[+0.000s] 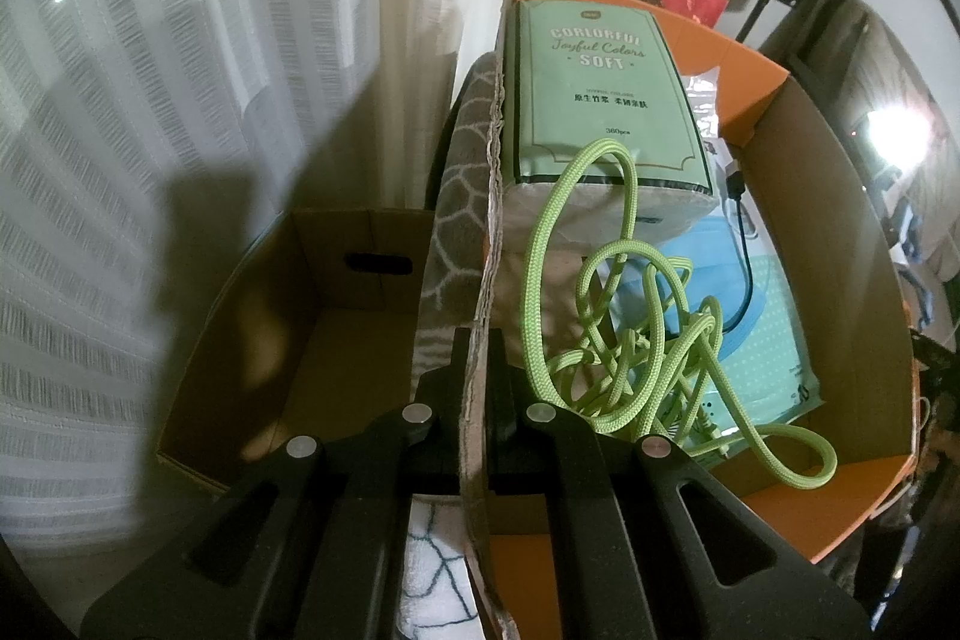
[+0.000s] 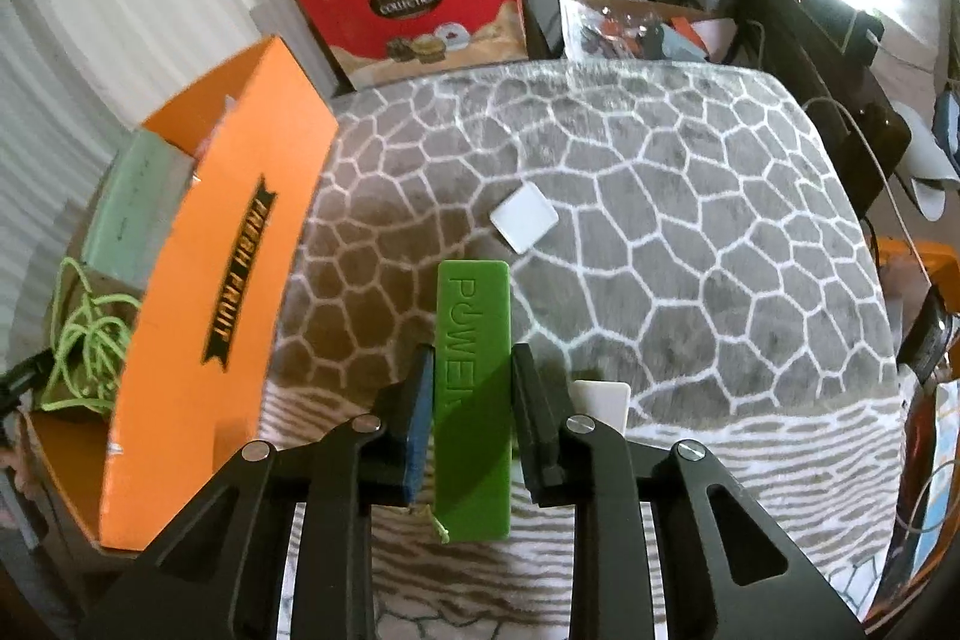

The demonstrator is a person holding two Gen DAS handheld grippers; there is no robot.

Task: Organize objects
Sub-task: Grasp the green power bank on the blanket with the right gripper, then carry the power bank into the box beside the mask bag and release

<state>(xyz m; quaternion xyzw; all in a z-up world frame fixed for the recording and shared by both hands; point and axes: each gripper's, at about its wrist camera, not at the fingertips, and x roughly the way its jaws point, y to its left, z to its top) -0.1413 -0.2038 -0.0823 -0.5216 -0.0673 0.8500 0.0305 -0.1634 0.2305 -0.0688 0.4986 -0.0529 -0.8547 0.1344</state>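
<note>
The right tongs (image 2: 471,400) pinch a flat, bright green plastic power bank stamped "POWER" (image 2: 473,376), one finger on each long edge, roughly at the middle of its length. It hangs just above the grey plush blanket with a white cobblestone pattern (image 2: 690,220) that covers the worktop. It looks rigid and smooth-sided, probably fairly dense for its size, so a grip across the narrow width near the middle seems sound; nearer one end it would likely tilt or slip. A short green cord stub shows at its near end.

The left tongs (image 1: 478,370) are pressed onto the torn corrugated side wall of the orange-and-brown cardboard fruit box (image 1: 798,160), one finger inside, one outside. That wall is thin and soft, and would likely bend rather than steady the box if pulled hard.

Inside the box lie a mint-green soft tissue pack (image 1: 594,99), a loose tangle of lime-green braided cord (image 1: 624,328), a black cable (image 1: 744,250) and pale blue plastic packets (image 1: 762,334). The cord is limp and loopy, and could snag anything lowered onto it.

On the blanket beyond the power bank rests a small white square block (image 2: 524,218); a white card-like piece (image 2: 603,400) sits just beside the right finger. The box stands to the left of the power bank, nearby.
</note>
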